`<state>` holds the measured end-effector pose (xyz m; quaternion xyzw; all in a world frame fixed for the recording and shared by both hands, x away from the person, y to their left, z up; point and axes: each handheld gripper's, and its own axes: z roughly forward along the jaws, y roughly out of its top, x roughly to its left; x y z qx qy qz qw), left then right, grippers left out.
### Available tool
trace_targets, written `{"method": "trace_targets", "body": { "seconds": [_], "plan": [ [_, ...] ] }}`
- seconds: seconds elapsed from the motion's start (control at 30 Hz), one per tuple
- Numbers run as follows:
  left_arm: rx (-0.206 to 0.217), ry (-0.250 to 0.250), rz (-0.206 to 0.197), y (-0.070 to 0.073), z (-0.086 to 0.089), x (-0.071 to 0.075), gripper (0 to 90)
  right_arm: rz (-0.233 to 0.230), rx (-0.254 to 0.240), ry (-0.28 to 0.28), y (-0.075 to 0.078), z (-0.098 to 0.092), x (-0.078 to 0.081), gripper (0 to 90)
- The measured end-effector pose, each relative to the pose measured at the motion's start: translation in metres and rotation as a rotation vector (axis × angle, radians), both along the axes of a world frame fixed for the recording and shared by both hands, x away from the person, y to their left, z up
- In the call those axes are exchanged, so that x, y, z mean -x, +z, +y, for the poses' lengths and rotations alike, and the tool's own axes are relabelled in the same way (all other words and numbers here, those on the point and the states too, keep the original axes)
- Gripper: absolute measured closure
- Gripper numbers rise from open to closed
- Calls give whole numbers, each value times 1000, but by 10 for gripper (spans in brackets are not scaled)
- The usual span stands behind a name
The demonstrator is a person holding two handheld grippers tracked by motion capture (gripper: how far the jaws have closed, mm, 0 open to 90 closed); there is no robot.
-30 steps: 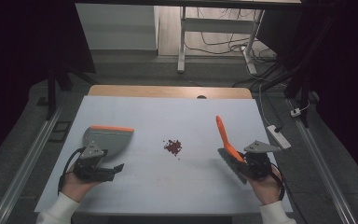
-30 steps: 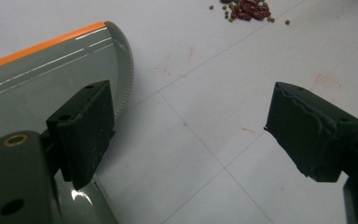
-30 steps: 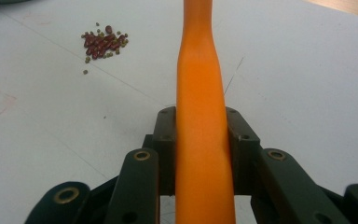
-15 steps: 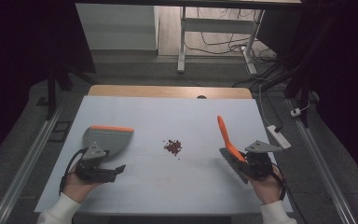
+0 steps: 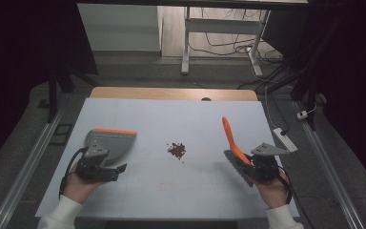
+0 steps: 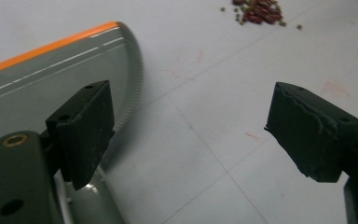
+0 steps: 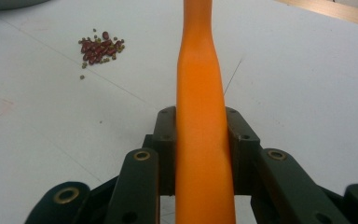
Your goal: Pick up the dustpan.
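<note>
High view: a grey plastic dustpan with an orange front lip [image 5: 110, 142] is seen lying flat on the pale, matte white table top [image 5: 181, 191], toward its left side. The left gripper [image 5: 117, 170] is held just behind the pan; in the left gripper view its black jaws stand wide apart with nothing between them, the left jaw above the pan's grey surface and fine serrated rim. The right gripper [image 5: 244, 164] is clamped on the smooth, tapered orange handle of a hand brush [image 7: 200, 93], whose dark bristle head [image 5: 236, 168] rests near the table's right side. A small heap of dark red beans with a few greenish grains [image 5: 177, 150] lies at mid-table, well apart from pan and brush. Faint reddish smears are noted on the table surface. A wooden strip [image 5: 171, 93] borders the far edge. Beyond it, a dim room with a grey floor, metal table legs and loose cables is visible. Bare table surface lies around the heap on all sides.
</note>
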<state>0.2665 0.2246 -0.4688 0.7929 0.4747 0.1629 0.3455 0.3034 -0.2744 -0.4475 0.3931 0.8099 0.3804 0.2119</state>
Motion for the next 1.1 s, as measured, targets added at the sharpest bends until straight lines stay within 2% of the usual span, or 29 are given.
{"method": "trace_targets", "body": {
  "seconds": [0.17, 0.27, 0.33, 0.37, 0.4, 0.5, 0.57, 0.7, 0.8, 0.97, 1.1],
  "plan": [
    [-5, 33, 1, 9, 4, -2, 161, -1, -9, 7, -1, -1, 1, 704],
    [-8, 39, 5, 8, 9, 0, 161, -7, -11, -1, 0, -1, 0, 704],
    [-23, 52, 30, 7, 17, 2, 163, -11, -11, -2, 0, -2, 0, 704],
    [-23, 52, 30, 7, 17, 2, 167, -13, -11, 0, 1, -2, 0, 704],
    [-41, 77, 46, 10, 23, 0, 166, -12, -13, 1, 1, -3, 0, 704],
    [-47, 95, 46, 13, 29, 0, 166, -10, -11, -7, 0, -4, 1, 704],
    [-52, 114, 60, 14, 39, 1, 166, -12, -8, -11, 0, -3, 1, 704],
    [-49, 162, 119, 5, 52, -1, 166, -10, 5, -11, -1, 0, 0, 704],
    [-54, 173, 164, -5, 55, -2, 163, -8, 11, -8, -2, 2, 0, 704],
    [-55, 184, 191, -11, 54, -5, 161, -6, 12, -6, -3, 1, 0, 704],
    [-60, 225, 237, -18, 52, -9, 160, -3, 11, -5, -4, 2, 0, 704]
  ]
}}
